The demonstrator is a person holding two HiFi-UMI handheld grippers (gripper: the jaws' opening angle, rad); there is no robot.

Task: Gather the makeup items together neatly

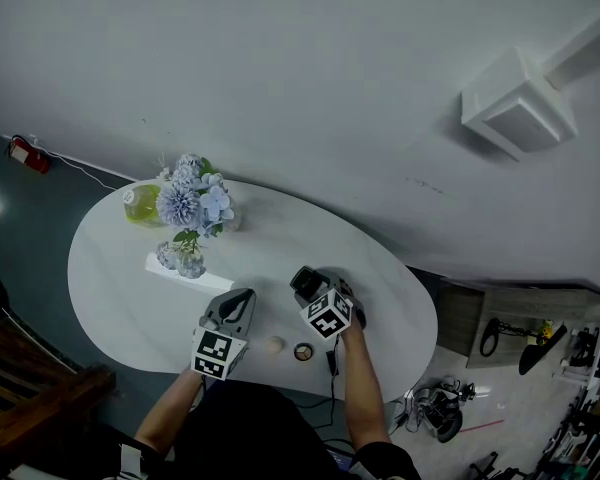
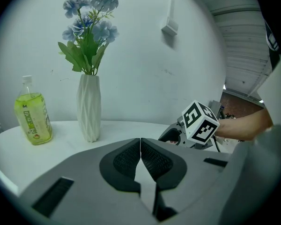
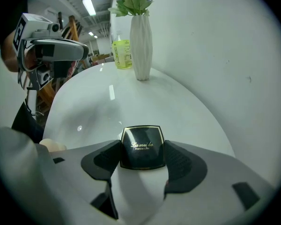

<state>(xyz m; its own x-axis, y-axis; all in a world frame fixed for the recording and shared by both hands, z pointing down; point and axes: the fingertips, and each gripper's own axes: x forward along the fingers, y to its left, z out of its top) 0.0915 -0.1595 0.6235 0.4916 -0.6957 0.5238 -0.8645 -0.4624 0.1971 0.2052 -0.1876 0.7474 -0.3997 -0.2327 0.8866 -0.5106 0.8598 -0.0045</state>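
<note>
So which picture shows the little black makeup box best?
The right gripper view: the compact fills the middle, clamped in the right gripper, gold print facing up. In the head view it is too small to tell; the left gripper view doesn't show it.

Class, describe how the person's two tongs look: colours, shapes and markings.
Both the left tongs and the right tongs have grey moulded bodies with black ribbed pads. Each carries a white cube bearing black square markers.
</note>
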